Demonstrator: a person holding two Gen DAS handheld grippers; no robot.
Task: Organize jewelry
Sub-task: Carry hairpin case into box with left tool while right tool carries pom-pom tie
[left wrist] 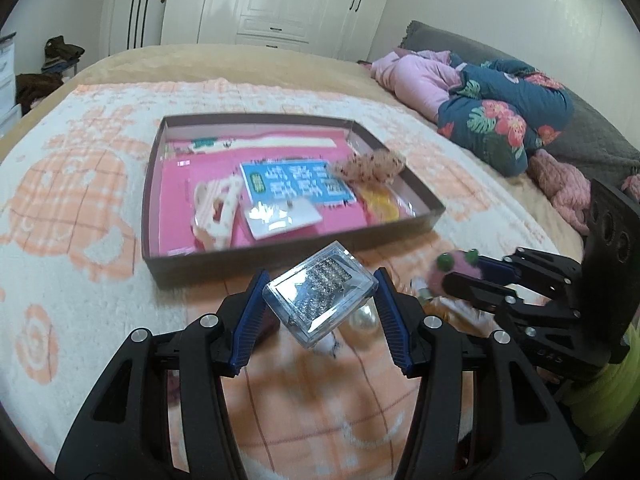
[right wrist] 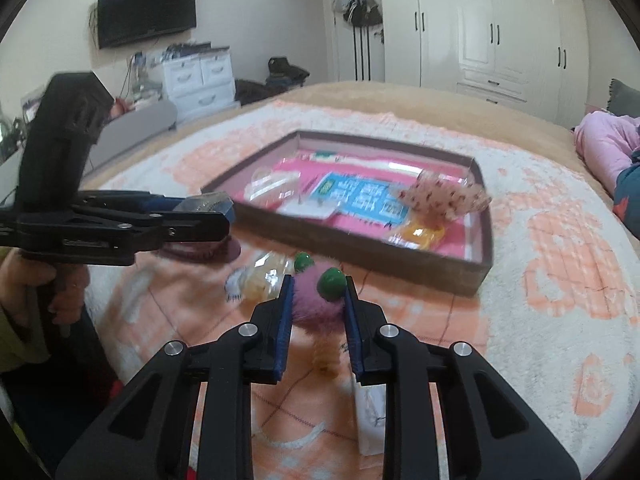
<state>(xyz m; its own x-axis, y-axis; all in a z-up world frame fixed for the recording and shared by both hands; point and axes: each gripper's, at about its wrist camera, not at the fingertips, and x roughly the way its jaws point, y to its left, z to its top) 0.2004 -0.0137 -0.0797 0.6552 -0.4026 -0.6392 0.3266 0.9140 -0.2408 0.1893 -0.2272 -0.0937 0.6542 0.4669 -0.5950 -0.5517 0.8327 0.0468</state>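
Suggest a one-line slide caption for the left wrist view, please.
Left gripper holds a clear rhinestone case short of the brown tray; the right gripper carries a pink pom-pom.

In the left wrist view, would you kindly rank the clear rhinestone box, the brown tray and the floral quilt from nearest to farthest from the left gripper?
1. Clear rhinestone box: clamped in the left gripper.
2. Brown tray: just ahead on the blanket.
3. Floral quilt: far right, near the headboard.

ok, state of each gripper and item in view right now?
Left hand-held gripper: shut on clear plastic case of rhinestones, held tilted above the blanket.
Right hand-held gripper: shut on pink fuzzy pom-pom with green beads.
Brown shallow cardboard tray: open-topped, already holding items.
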